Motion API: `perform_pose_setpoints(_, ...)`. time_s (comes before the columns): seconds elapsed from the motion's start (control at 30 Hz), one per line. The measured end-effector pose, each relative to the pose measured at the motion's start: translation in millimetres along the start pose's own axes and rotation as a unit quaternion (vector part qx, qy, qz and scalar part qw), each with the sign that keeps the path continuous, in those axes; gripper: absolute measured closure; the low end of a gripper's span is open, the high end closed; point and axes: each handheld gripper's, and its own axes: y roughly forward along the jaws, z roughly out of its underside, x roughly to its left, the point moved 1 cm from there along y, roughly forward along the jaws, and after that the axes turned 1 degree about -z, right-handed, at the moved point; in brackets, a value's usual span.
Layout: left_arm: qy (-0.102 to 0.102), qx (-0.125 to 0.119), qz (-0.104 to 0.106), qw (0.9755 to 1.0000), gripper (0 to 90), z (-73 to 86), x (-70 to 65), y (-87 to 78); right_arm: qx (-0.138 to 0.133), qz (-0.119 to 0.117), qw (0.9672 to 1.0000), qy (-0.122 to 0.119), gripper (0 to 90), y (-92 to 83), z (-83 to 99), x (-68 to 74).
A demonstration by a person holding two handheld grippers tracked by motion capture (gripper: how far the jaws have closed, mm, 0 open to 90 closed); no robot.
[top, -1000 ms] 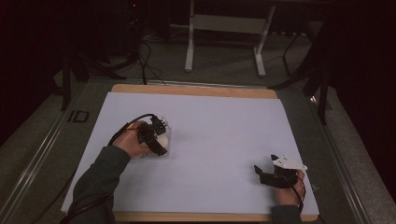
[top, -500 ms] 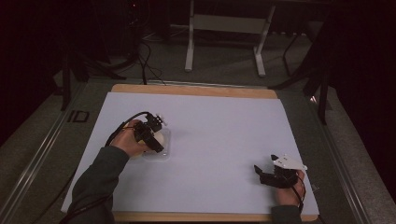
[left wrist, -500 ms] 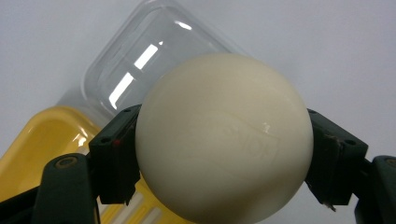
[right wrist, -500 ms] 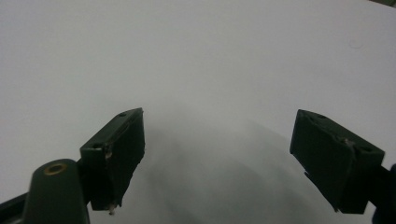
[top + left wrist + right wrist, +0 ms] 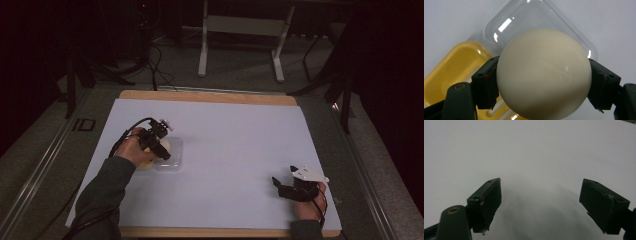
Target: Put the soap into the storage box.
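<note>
Left gripper (image 5: 544, 86) clamped on cream soap bar (image 5: 544, 75), long axis spanning jaw to jaw, embossed face toward camera, above clear lid (image 5: 574, 30) and yellow soap dish (image 5: 454, 67). Right gripper (image 5: 540, 205) jaws apart over white sheet (image 5: 529, 150).

The white sheet (image 5: 235, 150) is bare from the clear lid (image 5: 170, 161) all the way to the right gripper (image 5: 280, 186), so a hand can slide through. The yellow tray (image 5: 146, 164) touches the lid's left side and blocks there.

Dark grey-green sleeves (image 5: 102, 187); black left claw (image 5: 162, 152), looping black cable (image 5: 125, 135); black right claw (image 5: 280, 186), grey three-cornered plate (image 5: 310, 174); brass pivot screws (image 5: 459, 87).
</note>
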Motion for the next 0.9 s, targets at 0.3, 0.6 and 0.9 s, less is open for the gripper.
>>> perform_pose_setpoints(0.3, -0.024, 0.004, -0.002, 0.9997, 24.0, 2.2, 7.2, 0.0, 0.000, 0.000, 1.0000, 0.000, 17.8, 0.0, 0.0, 0.0)
perform_pose_setpoints(0.6, -0.040, 0.004, -0.009, 0.9992, 24.0, 4.6, 14.3, -1.7, 0.000, 0.000, 1.0000, -0.001, 17.8, 0.0, 0.0, 0.1)
perform_pose_setpoints(0.9, -0.045, 0.003, -0.011, 0.9989, 24.0, 8.4, 21.5, -4.6, 0.001, 0.001, 1.0000, -0.001, 17.8, 0.0, 0.0, 0.2)
